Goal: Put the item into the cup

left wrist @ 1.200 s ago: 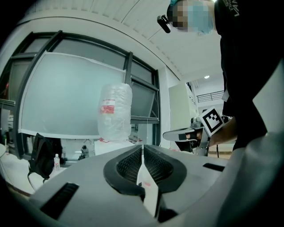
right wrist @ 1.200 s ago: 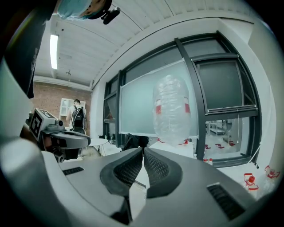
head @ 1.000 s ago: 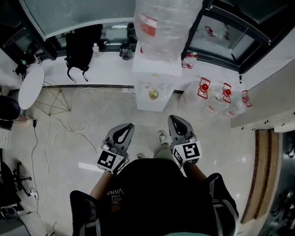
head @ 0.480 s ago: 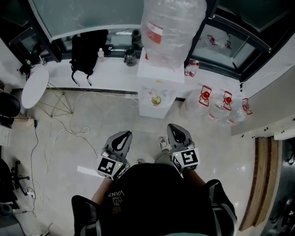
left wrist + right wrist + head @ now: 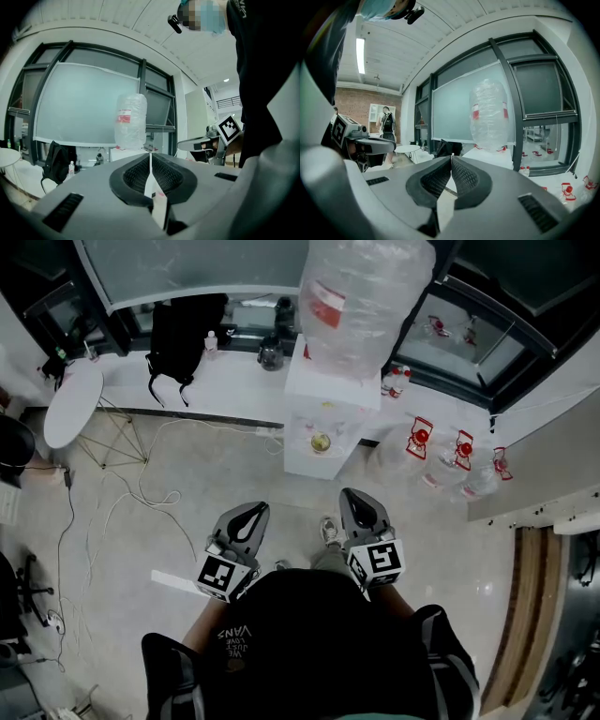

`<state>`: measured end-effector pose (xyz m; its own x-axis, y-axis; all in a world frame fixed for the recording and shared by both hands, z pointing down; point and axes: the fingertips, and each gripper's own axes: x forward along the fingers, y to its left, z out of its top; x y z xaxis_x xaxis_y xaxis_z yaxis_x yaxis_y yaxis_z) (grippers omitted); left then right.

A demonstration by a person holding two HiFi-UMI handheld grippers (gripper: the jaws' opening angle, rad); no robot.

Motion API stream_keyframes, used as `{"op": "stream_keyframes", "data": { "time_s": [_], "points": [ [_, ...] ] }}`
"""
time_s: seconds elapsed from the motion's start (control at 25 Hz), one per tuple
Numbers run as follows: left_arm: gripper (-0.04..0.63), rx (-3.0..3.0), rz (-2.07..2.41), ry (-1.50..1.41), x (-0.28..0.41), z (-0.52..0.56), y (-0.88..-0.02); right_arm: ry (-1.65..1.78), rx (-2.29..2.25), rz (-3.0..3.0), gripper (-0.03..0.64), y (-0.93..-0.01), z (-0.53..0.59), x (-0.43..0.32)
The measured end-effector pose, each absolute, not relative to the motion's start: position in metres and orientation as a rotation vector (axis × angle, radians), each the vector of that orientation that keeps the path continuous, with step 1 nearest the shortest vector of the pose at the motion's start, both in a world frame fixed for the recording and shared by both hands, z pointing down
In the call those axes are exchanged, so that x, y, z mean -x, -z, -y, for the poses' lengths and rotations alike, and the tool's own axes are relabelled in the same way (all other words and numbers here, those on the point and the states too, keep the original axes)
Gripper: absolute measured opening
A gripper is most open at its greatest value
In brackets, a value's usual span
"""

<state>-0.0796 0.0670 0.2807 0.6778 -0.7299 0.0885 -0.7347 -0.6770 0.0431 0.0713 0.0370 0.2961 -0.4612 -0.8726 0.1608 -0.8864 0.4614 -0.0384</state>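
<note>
A water dispenser point(image 5: 323, 409) with a big clear bottle point(image 5: 361, 296) stands ahead of me, and a small yellowish cup point(image 5: 321, 442) sits in its recess. I hold both grippers at waist height, well short of it. My left gripper point(image 5: 253, 510) point(image 5: 150, 157) is shut on a thin white packet point(image 5: 157, 201), seen edge-on between its pads. The packet is hidden in the head view. My right gripper point(image 5: 356, 495) point(image 5: 451, 158) is shut with its pads together and nothing between them. The bottle point(image 5: 130, 119) point(image 5: 490, 115) rises beyond both sets of jaws.
A black backpack point(image 5: 178, 334) rests on the white ledge point(image 5: 234, 381) by the window. A round white table point(image 5: 73, 404) and loose cables point(image 5: 122, 498) lie to the left. Several red-capped water jugs point(image 5: 441, 442) stand right of the dispenser. A person point(image 5: 387, 123) stands far off.
The dispenser and cup have slid lower and slightly right in the head view as I draw nearer. Both grippers keep their place in front of me and stay shut.
</note>
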Motion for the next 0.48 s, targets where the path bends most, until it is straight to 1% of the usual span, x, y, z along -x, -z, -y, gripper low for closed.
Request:
{"op": "stream_keyframes", "data": {
  "time_s": [0.48],
  "points": [
    [0.031, -2.826, 1.192, -0.105, 0.0724, -0.0655, -0.2833, -0.16, -1.536, 2.588, 0.044, -0.2935, -0.0355, -0.0653]
  ]
}}
